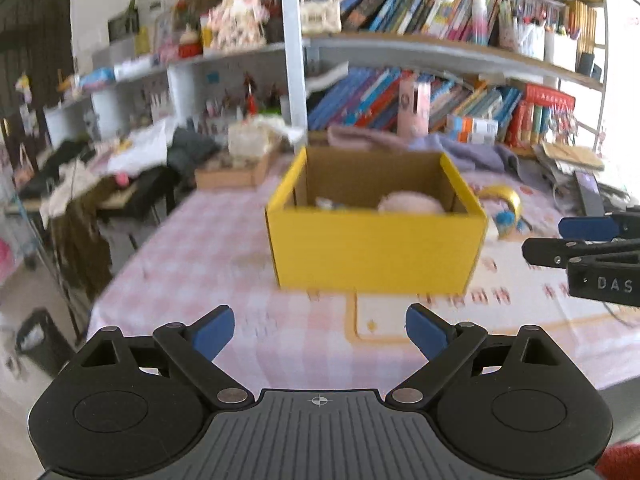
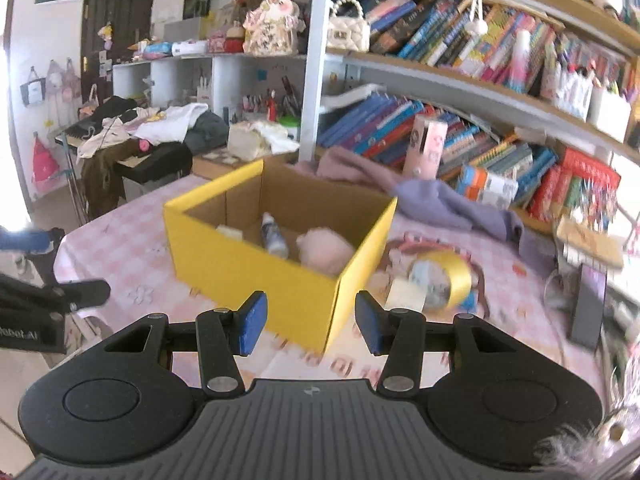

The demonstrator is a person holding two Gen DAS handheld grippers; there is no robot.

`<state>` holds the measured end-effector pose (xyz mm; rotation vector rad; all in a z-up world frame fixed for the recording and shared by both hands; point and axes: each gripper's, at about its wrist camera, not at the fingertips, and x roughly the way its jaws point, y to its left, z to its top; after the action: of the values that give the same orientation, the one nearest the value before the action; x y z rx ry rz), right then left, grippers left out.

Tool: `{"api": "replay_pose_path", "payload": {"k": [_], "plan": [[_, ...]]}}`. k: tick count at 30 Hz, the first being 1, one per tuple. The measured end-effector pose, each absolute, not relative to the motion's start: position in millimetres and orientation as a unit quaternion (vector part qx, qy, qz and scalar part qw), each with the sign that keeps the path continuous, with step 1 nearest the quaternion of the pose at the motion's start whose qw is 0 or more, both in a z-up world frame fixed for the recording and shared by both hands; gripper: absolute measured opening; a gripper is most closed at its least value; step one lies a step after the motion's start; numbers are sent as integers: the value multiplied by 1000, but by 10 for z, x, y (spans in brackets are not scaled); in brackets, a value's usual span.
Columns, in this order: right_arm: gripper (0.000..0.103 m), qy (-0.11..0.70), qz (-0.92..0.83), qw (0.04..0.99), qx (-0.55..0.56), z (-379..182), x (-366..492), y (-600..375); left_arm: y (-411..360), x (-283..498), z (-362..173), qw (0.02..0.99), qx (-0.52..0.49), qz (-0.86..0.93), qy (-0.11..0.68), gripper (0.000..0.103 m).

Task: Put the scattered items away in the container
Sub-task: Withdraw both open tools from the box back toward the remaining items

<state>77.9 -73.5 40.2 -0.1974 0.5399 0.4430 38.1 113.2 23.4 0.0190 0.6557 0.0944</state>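
Yellow box (image 2: 256,264) sits mid-tabletop (image 1: 224,240); bottle (image 2: 272,236) and pink plush (image 2: 326,252) already inside. Gold tape roll (image 2: 442,280) lies just beside it. Left tool (image 1: 320,334) wide, empty; right tool (image 2: 307,322) narrower, empty. Tape is best approached from above, rim pinched squarely.

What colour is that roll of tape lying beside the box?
Shiny gold-yellow; the roll of tape shows best in the right wrist view, on the table just right of the yellow box.

The left gripper (image 1: 320,334) hangs empty, jaws wide, over the worktop (image 1: 224,264); the yellow box (image 1: 374,254) sits just ahead.
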Motion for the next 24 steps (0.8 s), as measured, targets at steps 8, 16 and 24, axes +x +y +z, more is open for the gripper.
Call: {"api": "replay_pose_path", "payload": {"k": [8,16,24], "plan": [[46,299,218,923,-109,123,361,-624,1043,201,119,939,32,33,340,95],[48,322,214,914,-120,41,248,-686,831,224,-18,925,51,-10,378,95],[52,324,173,924,-105,55,221,-909,651,223,-44,921,68,-47,380,95]]}}
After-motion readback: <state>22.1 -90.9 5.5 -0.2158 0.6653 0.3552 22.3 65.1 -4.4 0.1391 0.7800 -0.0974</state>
